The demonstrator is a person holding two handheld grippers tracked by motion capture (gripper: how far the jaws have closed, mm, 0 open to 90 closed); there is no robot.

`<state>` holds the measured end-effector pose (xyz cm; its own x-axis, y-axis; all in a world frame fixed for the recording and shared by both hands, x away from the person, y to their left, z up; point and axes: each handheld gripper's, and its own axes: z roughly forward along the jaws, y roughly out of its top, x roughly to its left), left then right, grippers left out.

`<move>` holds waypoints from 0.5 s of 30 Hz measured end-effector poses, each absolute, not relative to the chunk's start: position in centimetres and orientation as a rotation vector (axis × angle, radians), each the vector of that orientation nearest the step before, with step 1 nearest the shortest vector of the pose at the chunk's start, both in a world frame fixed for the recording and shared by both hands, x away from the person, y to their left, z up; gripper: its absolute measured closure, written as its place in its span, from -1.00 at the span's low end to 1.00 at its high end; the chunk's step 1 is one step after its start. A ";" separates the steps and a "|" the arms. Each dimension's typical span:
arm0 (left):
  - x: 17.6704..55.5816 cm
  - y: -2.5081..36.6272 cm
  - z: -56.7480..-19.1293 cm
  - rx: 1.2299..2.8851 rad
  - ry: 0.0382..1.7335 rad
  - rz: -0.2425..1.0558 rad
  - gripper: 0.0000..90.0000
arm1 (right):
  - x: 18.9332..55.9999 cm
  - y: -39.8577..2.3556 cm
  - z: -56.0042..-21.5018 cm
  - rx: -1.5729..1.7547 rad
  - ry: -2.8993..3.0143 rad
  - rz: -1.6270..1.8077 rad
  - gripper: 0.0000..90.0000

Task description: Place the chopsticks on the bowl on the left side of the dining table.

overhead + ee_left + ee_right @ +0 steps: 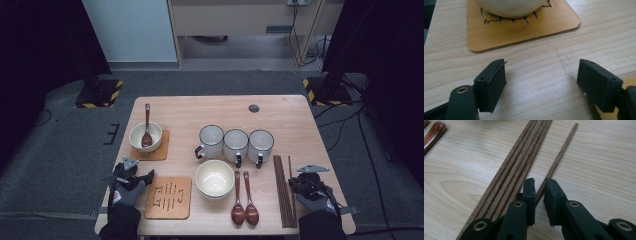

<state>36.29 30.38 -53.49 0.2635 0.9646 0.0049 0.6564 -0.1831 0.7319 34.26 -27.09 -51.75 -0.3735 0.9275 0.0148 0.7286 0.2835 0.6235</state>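
Note:
My left gripper (134, 173) (541, 75) hovers open over bare table, nothing between its jaws. Just ahead of it a wooden coaster (506, 35) carries a white bowl (145, 136) (509, 7) with a brown spoon in it. My right gripper (296, 181) (539, 187) sits at the table's right front, jaws nearly together astride a single chopstick (562, 150) (291, 172). A thin gap still shows beside the stick. Left of it lies a bundle of several chopsticks (521, 157) (282, 192).
An empty slotted coaster (169, 197) lies right of the left gripper. A stack of white bowls (215, 178), three mugs (236, 144) and two wooden spoons (244, 200) occupy the middle. The table's front edge (220, 231) is close to both hands.

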 end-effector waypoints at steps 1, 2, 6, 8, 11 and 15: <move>36.3 30.4 -53.5 1.922 1.462 0.643 -0.53 | 34.3 -27.3 -51.8 1.509 2.201 0.788 0.77; 36.3 30.4 -53.5 1.924 1.461 0.642 -0.54 | 34.3 -27.3 -51.8 1.515 2.200 0.789 0.77; 36.3 30.4 -53.5 1.926 1.463 0.642 -0.57 | 34.4 -27.4 -51.7 1.523 2.201 0.788 0.82; 36.3 30.4 -53.5 1.925 1.468 0.643 -0.59 | 34.5 -27.5 -51.8 1.520 2.197 0.785 0.85; 36.4 30.4 -53.5 1.921 1.481 0.645 -0.65 | 34.7 -27.8 -51.7 1.536 2.189 0.780 0.87; 36.4 30.4 -53.6 1.919 1.494 0.645 -0.70 | 34.9 -28.0 -51.7 1.538 2.180 0.772 0.88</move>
<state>36.43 30.42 -53.55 0.2428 0.9701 0.0069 0.6699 -0.1727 0.7221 34.95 -28.00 -51.73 -0.3410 0.9399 0.0181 0.7418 0.2572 0.6193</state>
